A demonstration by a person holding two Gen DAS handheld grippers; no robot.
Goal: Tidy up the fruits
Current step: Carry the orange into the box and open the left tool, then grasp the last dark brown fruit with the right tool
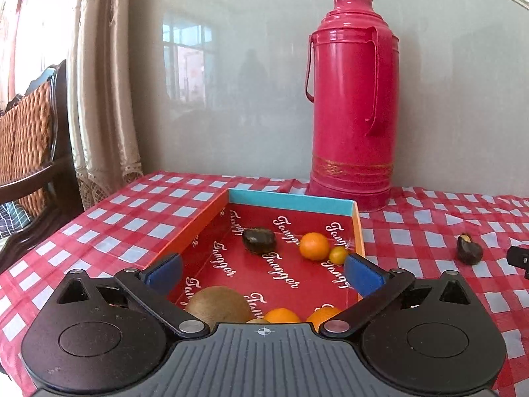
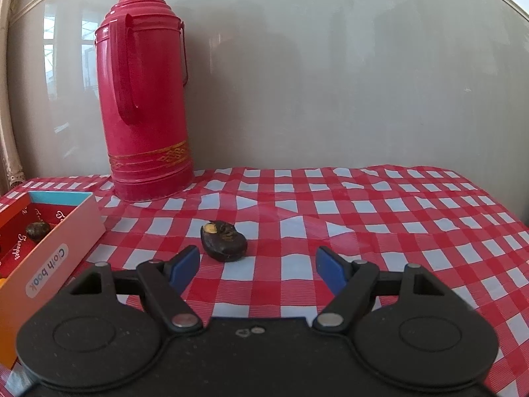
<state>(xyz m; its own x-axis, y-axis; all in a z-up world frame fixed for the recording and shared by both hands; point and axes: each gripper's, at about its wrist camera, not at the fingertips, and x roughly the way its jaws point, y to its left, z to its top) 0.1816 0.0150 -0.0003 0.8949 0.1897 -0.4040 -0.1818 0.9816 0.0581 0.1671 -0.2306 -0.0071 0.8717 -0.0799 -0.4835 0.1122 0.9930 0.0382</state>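
A shallow red cardboard box (image 1: 292,201) lies on the checked tablecloth. In it are a dark fruit (image 1: 259,240), an orange (image 1: 314,246), a small yellow fruit (image 1: 338,254), a kiwi (image 1: 218,306) and two more oranges (image 1: 282,315) near my left gripper (image 1: 263,276), which is open and empty above the box's near end. A second dark fruit (image 2: 224,240) lies on the cloth right of the box (image 2: 62,231), just beyond my right gripper (image 2: 257,268), which is open and empty. It also shows in the left wrist view (image 1: 469,249).
A tall red thermos (image 1: 352,99) stands behind the box against a glossy grey wall; it also shows in the right wrist view (image 2: 147,96). A wicker chair (image 1: 26,145) and a curtain (image 1: 102,82) are off the table's left edge.
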